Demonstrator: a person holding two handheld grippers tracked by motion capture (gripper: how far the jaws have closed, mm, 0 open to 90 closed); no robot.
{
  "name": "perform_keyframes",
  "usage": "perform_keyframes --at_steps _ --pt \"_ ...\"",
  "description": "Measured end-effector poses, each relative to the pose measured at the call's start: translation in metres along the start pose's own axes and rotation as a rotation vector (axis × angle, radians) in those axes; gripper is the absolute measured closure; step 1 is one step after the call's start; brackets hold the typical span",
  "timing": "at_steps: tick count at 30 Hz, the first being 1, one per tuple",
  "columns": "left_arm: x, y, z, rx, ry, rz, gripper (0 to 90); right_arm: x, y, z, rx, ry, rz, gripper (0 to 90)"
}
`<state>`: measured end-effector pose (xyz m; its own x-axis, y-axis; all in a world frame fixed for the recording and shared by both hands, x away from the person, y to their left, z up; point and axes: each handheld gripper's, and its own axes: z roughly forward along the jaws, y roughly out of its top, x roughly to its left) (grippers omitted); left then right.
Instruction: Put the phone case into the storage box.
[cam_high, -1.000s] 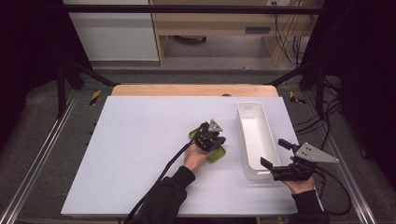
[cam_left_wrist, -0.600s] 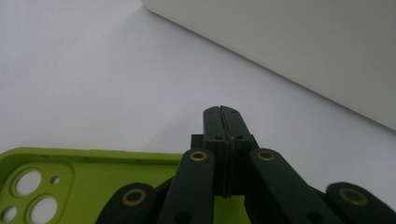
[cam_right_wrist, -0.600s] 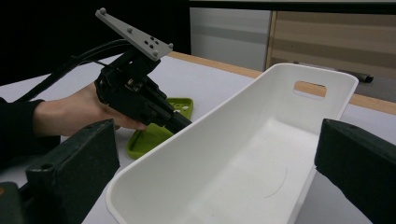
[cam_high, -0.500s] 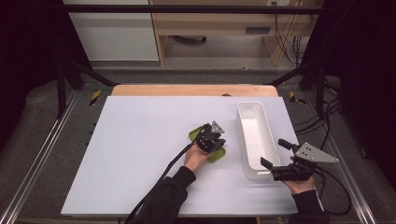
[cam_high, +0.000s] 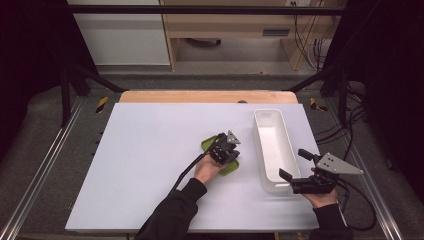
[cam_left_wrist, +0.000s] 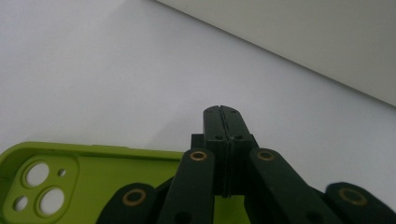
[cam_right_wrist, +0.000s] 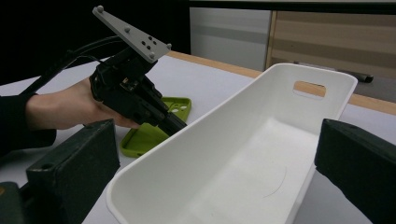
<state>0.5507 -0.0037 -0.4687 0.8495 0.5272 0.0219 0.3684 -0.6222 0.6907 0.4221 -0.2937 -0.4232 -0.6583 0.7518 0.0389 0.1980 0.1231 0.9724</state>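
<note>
- Phone case (cam_left_wrist: 93, 175): lime green, soft-looking matte shell lying open side up on the tabletop (cam_high: 150, 150), rounded corners, raised rim, a square camera block with round cut-outs at one end. It sits just left of the bin (cam_high: 272, 150), near mid-tabletop.
- Left gripper (cam_high: 226, 150): black, jointed links with brass-coloured pivots; it sits over the case. Fingers clenched flush, pads meeting in a thin seam; nothing seen between them. Tips (cam_left_wrist: 223, 112) reach past the case rim, over bare tabletop.
- Bin: long, narrow, white glossy plastic, rounded corners, slot handle cut in the far end wall; empty inside.
- Right gripper (cam_high: 295, 165): black, blocky fingers released, standing wide either side of the bin's near end, one outside each long wall; whether they touch it, cannot tell. Grey three-cornered plate on top.
- Tabletop: smooth pale sheet, wooden edge at the far side.
</note>
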Motion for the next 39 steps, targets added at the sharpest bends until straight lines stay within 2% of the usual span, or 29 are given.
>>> perform_keyframes --at_steps 6,31,39 --pt "0.0 -0.003 -0.005 0.017 0.003 0.028 90.0 0.0 0.0 0.0 0.002 0.0 -0.001 0.4" --pt "0.002 -0.021 -0.027 0.072 0.004 0.096 90.0 0.0 -0.001 0.001 0.013 0.0 -0.006 0.4" --pt "0.005 -0.03 -0.037 0.082 0.008 0.102 90.0 0.001 -0.001 0.002 0.011 -0.001 -0.006 0.4"
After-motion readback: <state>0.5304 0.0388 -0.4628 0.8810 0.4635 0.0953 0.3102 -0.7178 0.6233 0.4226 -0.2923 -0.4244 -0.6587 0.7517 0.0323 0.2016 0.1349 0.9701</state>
